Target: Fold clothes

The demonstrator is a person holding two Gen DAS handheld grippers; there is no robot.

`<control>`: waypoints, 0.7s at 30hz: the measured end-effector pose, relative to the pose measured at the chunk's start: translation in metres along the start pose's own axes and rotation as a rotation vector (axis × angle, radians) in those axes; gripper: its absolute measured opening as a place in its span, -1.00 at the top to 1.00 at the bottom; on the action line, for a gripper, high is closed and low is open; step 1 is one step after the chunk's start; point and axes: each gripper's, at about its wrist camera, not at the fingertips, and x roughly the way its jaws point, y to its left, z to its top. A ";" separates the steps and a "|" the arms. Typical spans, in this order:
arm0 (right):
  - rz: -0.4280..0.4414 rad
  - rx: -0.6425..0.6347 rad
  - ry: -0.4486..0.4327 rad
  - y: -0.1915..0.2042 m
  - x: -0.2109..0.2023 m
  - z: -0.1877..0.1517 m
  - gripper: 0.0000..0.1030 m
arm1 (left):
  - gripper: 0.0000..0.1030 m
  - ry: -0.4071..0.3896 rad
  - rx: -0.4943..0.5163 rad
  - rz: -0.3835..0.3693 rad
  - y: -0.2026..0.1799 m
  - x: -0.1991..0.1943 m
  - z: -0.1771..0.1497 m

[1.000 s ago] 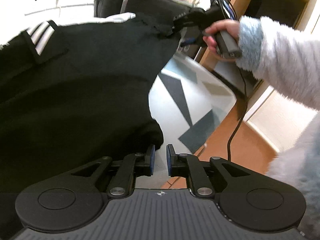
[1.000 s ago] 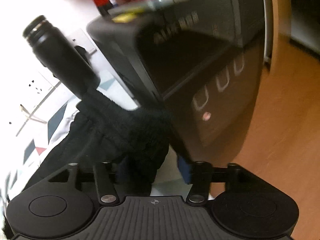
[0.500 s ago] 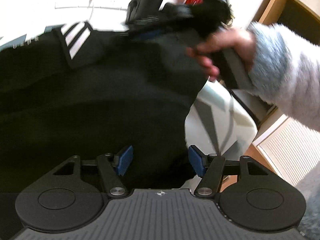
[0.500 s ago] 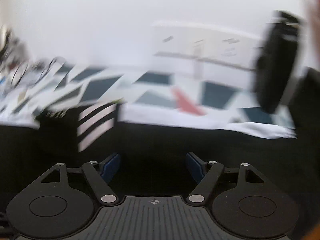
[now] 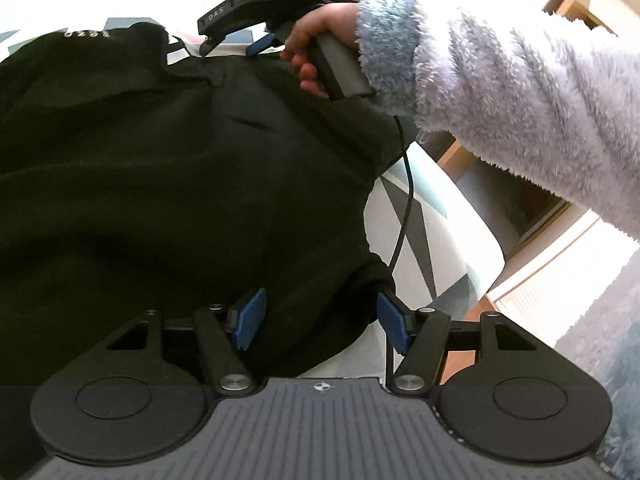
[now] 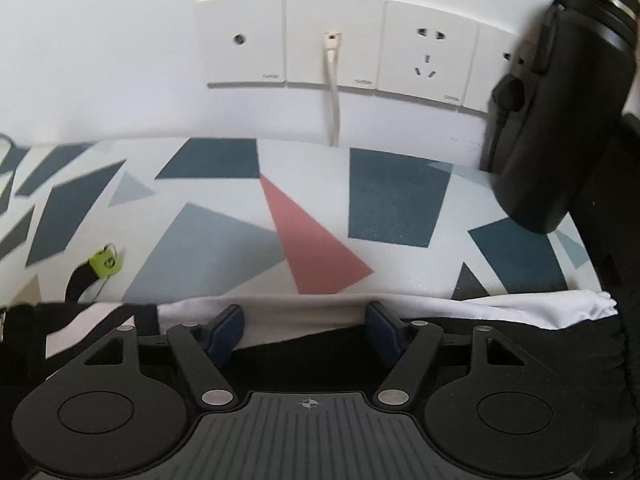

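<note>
A black garment (image 5: 168, 184) with white stripes lies spread over the patterned tablecloth (image 5: 432, 216). My left gripper (image 5: 322, 324) is open at the garment's near right corner, which lies between its blue pads (image 5: 250, 320) without being pinched. In the left wrist view my right gripper (image 5: 234, 42), held by a hand in a fluffy sleeve (image 5: 500, 92), hovers at the garment's far edge. In its own view the right gripper (image 6: 304, 336) has its jaws closing but still apart, nothing pressed between them. It is over the black garment (image 6: 480, 364), beside a white fabric edge (image 6: 532, 308).
A black bottle (image 6: 560, 120) stands at the right against the wall, beside a row of sockets (image 6: 340, 40) with a white cable plugged in. A green tag (image 6: 105, 263) lies on the tablecloth (image 6: 304, 224) at the left. The table's right edge drops to a wooden floor (image 5: 460, 360).
My left gripper opened and let go of the garment's corner. My right gripper released the black fabric, swung left across the garment and rolled, and now faces the wall sockets.
</note>
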 end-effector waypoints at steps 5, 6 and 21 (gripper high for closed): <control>0.072 0.217 -0.160 -0.027 -0.042 -0.011 -0.81 | -0.37 -0.106 -0.084 0.108 0.013 -0.039 -0.004; 0.095 0.241 -0.193 -0.031 -0.051 -0.016 -0.92 | -0.40 -0.146 -0.131 0.129 0.020 -0.053 -0.008; 0.259 0.309 -0.142 0.109 -0.136 -0.092 -0.98 | -0.69 -0.581 -0.817 0.736 0.169 -0.267 -0.140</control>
